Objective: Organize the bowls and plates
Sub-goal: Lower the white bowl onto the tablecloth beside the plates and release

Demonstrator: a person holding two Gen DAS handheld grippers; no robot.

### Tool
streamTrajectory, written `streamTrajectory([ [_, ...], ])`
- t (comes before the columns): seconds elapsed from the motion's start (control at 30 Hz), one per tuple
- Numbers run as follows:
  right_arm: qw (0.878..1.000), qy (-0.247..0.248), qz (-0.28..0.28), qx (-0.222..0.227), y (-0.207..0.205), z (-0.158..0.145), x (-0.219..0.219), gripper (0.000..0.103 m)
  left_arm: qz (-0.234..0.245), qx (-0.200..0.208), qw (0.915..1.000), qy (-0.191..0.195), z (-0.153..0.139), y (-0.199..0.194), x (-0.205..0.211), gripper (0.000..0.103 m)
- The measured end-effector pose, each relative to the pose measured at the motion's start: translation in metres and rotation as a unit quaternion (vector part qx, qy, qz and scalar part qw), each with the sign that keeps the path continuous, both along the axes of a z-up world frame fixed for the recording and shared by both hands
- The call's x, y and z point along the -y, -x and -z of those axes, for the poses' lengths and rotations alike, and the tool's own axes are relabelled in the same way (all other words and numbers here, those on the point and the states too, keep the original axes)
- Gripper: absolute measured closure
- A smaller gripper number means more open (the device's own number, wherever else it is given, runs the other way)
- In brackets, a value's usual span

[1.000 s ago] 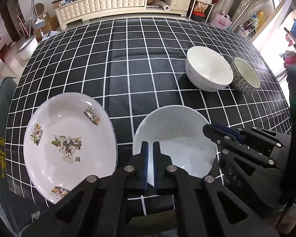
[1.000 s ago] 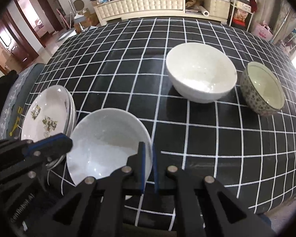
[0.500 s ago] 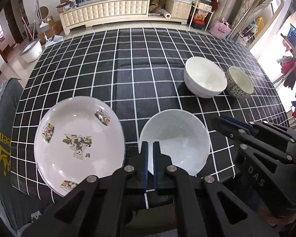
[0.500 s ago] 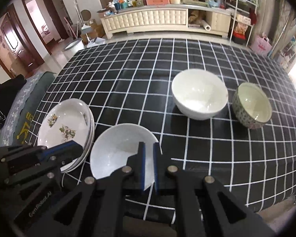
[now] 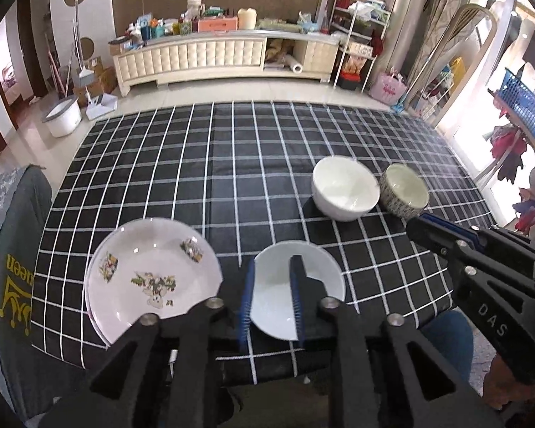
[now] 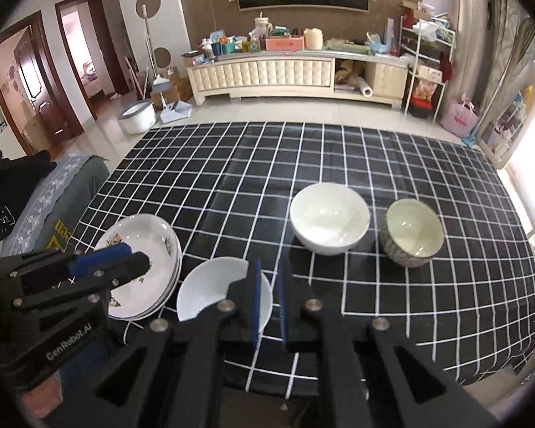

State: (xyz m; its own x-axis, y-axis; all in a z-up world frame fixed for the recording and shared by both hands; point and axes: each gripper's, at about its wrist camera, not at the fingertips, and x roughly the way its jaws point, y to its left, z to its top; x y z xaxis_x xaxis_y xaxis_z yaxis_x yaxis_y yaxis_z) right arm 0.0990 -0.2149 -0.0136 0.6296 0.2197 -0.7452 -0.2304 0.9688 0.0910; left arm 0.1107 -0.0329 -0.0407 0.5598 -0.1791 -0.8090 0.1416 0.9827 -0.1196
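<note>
While both grippers hover above the black checked tabletop [image 5: 232, 178] | left gripper [image 5: 270, 297] jaws narrowly parted, empty | right gripper [image 6: 267, 306] likewise | plain white shallow bowl [image 5: 303, 267] rests near edge, beside stacked floral plates [image 5: 149, 271] | step: between grasps | next: regrip a bowl.

1. A home living room — a long cream cabinet [image 6: 296, 75] cluttered with household bits stands against the far wall.
2. Wooden doors [image 6: 35, 85], a mop [image 6: 153, 67] and a checked tablecloth [image 6: 303, 164].
</note>
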Motion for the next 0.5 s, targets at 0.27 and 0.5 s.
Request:
streamTrajectory([
  [0.27,1.000,0.006,0.004,0.026,-0.004,-0.014,0.020,0.047,0.016,0.031,0.9993,-0.014,-0.019,-0.011,0.018,0.053],
  [0.5,0.999,0.014,0.010,0.039,-0.016,-0.020,0.038,0.030,0.026,0.028,0.9992,-0.007,-0.018,-0.032,0.032,0.040],
])
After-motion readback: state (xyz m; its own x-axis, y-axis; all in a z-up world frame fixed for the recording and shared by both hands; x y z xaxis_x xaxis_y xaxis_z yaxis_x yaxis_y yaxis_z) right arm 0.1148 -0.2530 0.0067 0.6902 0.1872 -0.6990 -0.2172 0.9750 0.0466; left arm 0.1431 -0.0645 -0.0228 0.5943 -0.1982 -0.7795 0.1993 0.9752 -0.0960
